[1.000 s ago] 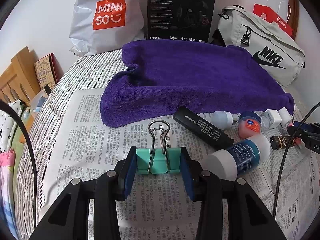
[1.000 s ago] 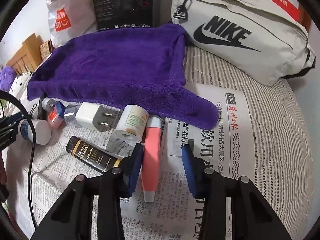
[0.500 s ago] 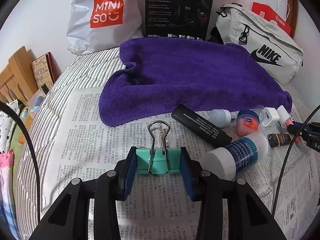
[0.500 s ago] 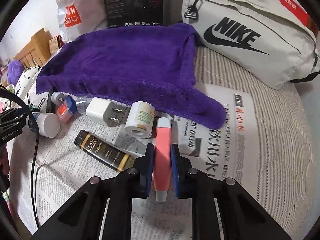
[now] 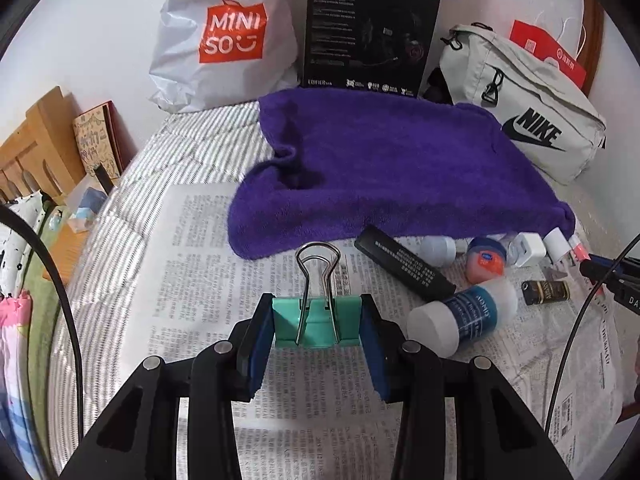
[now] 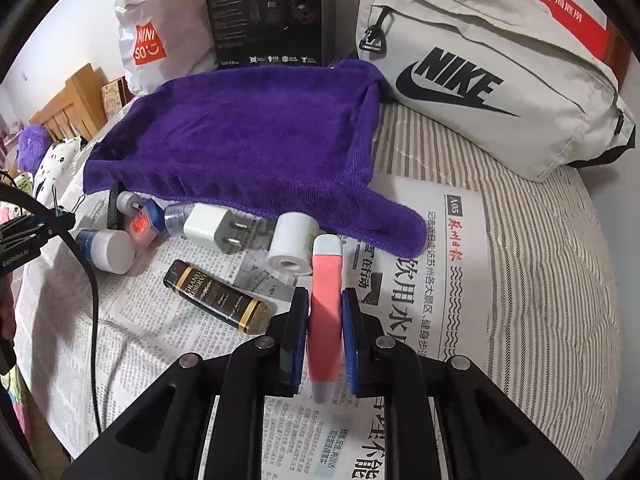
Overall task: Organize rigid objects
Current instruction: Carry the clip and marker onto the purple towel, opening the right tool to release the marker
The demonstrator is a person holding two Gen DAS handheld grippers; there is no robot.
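My left gripper [image 5: 318,322] is shut on a teal binder clip [image 5: 318,320], its wire handles pointing away over the newspaper [image 5: 192,280]. My right gripper [image 6: 326,320] is shut on a pink and white tube [image 6: 326,300], lifted a little off the newspaper [image 6: 440,280]. Beside it lie a white roll [image 6: 290,250], a white plug adapter [image 6: 210,228] and a black and gold bottle [image 6: 218,296]. A purple towel [image 5: 392,168] lies spread behind. In the left wrist view a black stick [image 5: 404,264], a blue and white bottle [image 5: 460,320] and an orange jar [image 5: 486,260] lie to the right.
A white Nike bag [image 6: 492,76], a black product box [image 5: 368,32] and a Miniso bag [image 5: 228,36] stand at the back against the wall. A wooden bed frame [image 5: 36,140] is at the left. Black cables [image 5: 48,272] hang near each gripper.
The right gripper closed on the pink tube and raised it slightly off the newspaper. The left gripper kept its hold on the binder clip and stayed about where it was.
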